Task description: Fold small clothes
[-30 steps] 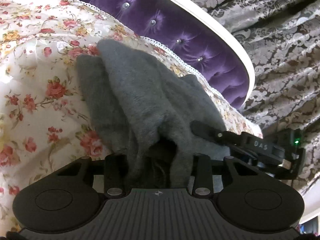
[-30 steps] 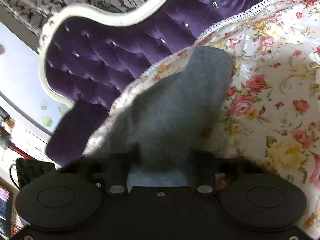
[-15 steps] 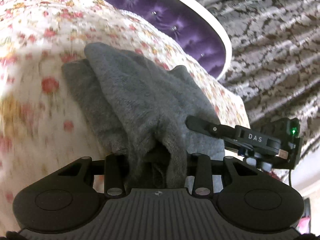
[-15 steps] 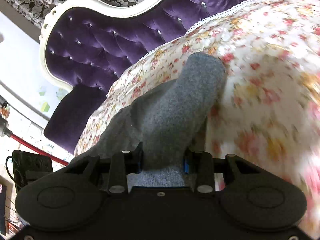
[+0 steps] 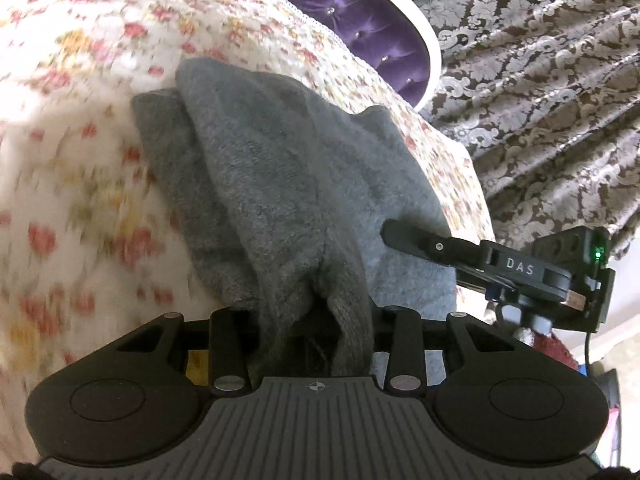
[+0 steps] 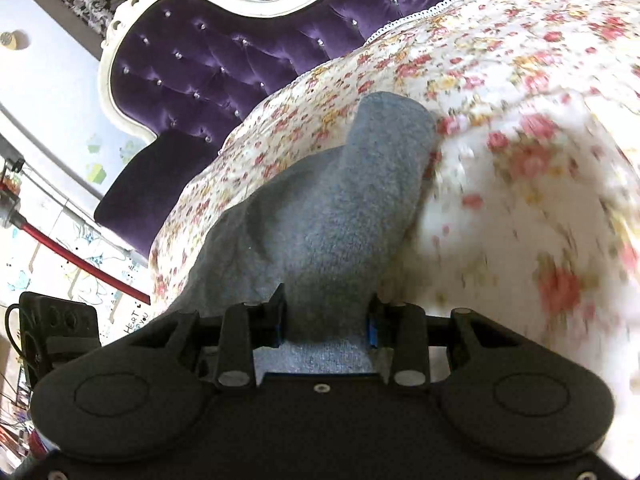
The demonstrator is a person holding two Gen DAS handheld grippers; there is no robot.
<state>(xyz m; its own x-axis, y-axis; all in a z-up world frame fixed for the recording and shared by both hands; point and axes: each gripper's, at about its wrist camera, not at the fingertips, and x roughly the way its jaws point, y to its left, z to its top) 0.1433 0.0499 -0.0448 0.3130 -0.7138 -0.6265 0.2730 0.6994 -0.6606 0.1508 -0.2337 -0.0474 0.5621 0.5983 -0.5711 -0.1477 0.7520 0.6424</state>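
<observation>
floral bedspread [image 5: 80,80] under a grey sock [image 5: 280,184], fuzzy, light, floppy. my left gripper [image 5: 312,344] and right gripper [image 6: 326,320] each pinch its near end at 6 o'clock; hold the cuff.

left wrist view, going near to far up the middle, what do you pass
left hand-held gripper → grey fleece garment bunched between its fingers → floral bedspread → purple tufted headboard → damask curtain
</observation>
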